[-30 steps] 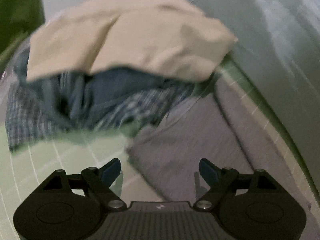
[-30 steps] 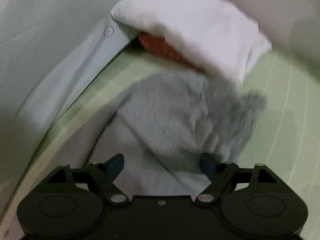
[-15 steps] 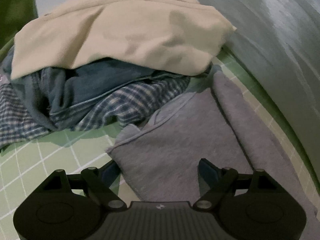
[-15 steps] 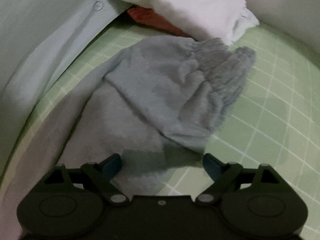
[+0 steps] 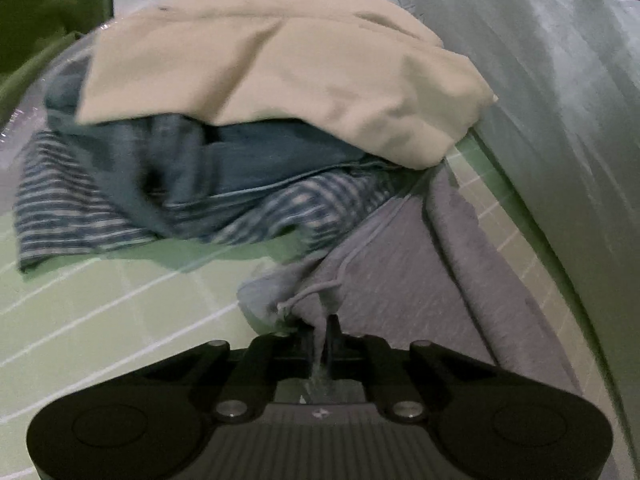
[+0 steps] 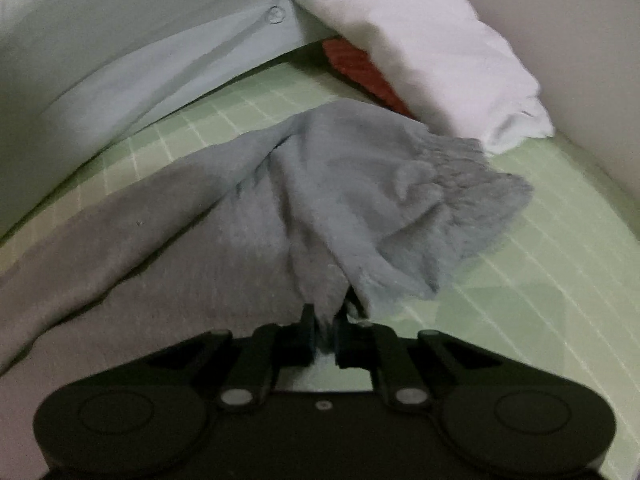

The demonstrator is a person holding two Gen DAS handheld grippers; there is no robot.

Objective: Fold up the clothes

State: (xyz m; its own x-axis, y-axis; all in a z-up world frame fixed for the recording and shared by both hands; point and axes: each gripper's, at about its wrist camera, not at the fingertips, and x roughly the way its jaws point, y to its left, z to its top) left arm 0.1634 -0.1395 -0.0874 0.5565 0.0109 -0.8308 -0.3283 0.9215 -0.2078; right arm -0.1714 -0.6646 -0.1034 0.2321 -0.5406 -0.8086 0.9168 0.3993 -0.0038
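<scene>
A grey knit garment (image 5: 404, 280) lies on the green grid mat (image 5: 100, 304). My left gripper (image 5: 319, 330) is shut on its corner, and the cloth bunches up between the fingers. In the right wrist view the same grey garment (image 6: 304, 200) spreads forward with a ribbed cuff (image 6: 464, 168) at its far end. My right gripper (image 6: 325, 322) is shut on its near edge, with the fabric lifted into a ridge.
A heap of clothes sits ahead of the left gripper: a cream piece (image 5: 280, 64) on top, denim (image 5: 256, 156) and blue plaid (image 5: 80, 220) below. A folded white cloth (image 6: 420, 44) over an orange one (image 6: 360, 68) lies ahead on the right. A person's pale shirt (image 6: 120, 40) borders the mat.
Both grippers were open over the grey garment. Now both have shut on its edge, and the cloth is pulled up at each grip.
</scene>
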